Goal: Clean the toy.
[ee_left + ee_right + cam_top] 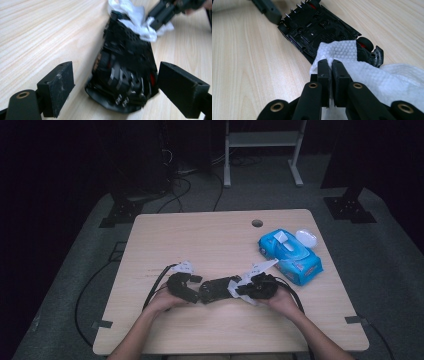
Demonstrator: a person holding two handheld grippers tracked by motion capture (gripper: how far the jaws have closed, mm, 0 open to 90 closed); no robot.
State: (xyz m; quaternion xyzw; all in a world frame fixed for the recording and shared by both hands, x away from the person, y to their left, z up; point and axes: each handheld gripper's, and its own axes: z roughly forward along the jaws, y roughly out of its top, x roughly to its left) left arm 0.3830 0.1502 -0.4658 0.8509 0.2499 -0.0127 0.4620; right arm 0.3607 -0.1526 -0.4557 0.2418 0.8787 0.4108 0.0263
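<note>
Counter (165, 235): left half and far side bare wood, front strip bare too, cable hole (257, 223) near the far edge. Left gripper (192, 292) sits left of centre near the front edge, its fingers (60, 87) wide apart, straddling the near end of the toy car (216, 289) without pressing on it. Toy car lies at counter centre-front, upside down, black plastic underside up, red bits at the wheels, small metal pins at one end; blurred in the left gripper view. White wipe (235, 287) drapes over the car's right end. Right gripper (245, 289) has its fingers (324, 75) pinched narrow on the wipe, touching the car. Blue wipes pack (292, 255) lies at right, well apart, flap up.
</note>
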